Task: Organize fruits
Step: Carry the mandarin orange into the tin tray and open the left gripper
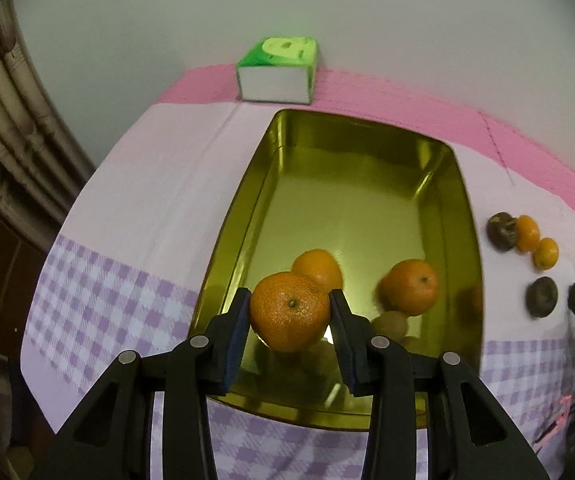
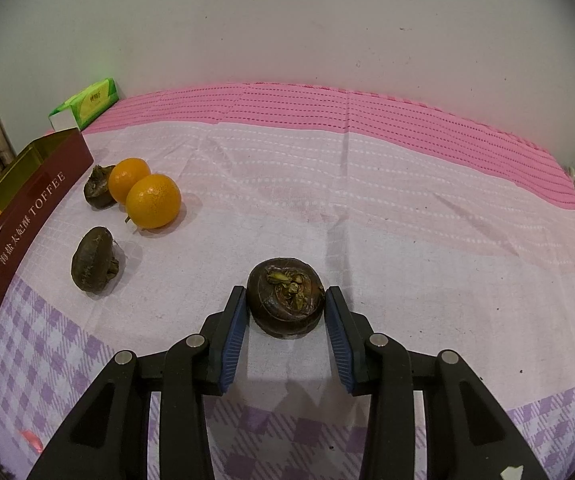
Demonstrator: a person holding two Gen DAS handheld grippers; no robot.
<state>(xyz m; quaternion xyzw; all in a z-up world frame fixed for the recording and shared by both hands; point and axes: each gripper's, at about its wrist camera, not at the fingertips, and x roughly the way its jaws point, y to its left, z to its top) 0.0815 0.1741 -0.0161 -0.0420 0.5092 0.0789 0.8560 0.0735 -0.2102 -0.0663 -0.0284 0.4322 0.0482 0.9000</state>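
Orange mandarin (image 1: 289, 310) clamped in left tongs (image 1: 289, 312)

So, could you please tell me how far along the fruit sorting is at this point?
Partway. One tangerine already lies in the gold tin. The left claw holds another tangerine over the tin; the right claw brackets a dark water chestnut on the cloth. Still out: two small tangerines and two more chestnuts beside the tin.
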